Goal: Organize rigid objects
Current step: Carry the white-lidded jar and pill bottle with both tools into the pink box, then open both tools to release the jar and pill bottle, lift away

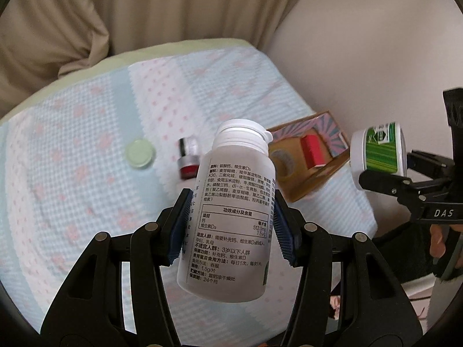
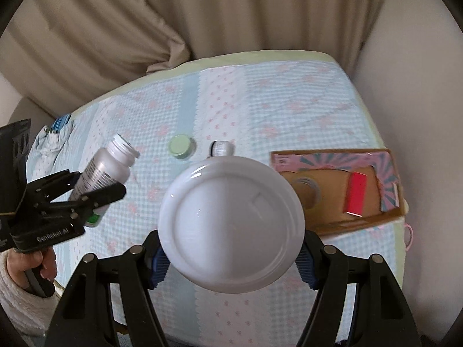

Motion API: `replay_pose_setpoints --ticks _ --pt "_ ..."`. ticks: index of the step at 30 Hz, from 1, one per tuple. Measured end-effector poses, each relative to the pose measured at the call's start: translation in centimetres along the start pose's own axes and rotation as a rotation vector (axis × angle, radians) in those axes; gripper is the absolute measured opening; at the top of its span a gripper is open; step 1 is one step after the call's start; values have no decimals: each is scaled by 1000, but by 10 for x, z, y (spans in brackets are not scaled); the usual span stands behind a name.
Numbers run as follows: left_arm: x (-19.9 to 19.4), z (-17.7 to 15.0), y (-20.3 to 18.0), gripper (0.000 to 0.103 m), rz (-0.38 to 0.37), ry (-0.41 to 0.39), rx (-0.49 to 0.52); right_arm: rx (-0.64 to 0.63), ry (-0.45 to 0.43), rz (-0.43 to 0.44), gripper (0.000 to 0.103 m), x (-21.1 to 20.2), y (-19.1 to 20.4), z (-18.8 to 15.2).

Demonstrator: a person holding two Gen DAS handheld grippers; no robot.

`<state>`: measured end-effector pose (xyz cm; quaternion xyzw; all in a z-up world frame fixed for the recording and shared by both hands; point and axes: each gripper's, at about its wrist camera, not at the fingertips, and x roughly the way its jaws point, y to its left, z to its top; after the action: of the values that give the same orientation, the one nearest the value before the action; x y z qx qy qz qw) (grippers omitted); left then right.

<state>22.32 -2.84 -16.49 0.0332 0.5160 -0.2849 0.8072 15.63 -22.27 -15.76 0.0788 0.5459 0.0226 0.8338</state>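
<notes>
My left gripper [image 1: 230,225] is shut on a white pill bottle [image 1: 231,217] with printed text and holds it above the bed; it also shows in the right wrist view [image 2: 104,170]. My right gripper [image 2: 231,256] is shut on a white jar [image 2: 231,222] with a green label, lid facing the camera; the jar shows in the left wrist view [image 1: 377,153]. A cardboard box [image 2: 338,190] with a red block [image 2: 356,193] and a tape roll [image 2: 305,188] lies at the right of the bed.
A pale green round lid [image 1: 139,153] and a small silver and red jar [image 1: 188,157] lie on the checked blanket [image 1: 86,159]. Beige curtains [image 2: 202,14] hang behind the bed. A wall [image 2: 419,115] stands to the right.
</notes>
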Motion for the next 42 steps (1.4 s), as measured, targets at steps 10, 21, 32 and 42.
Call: replay_pose_setpoints --ticks 10,21,32,42 --pt "68 23 -101 47 -36 10 -28 72 10 -57 67 -14 -128 -13" --pt "186 53 -173 47 -51 115 -40 138 100 -52 67 40 -243 -4" --pt "308 76 -197 47 -34 242 -25 95 200 -30 67 127 -291 -4" --pt "373 84 -205 47 20 311 -21 54 222 -44 67 164 -302 -8"
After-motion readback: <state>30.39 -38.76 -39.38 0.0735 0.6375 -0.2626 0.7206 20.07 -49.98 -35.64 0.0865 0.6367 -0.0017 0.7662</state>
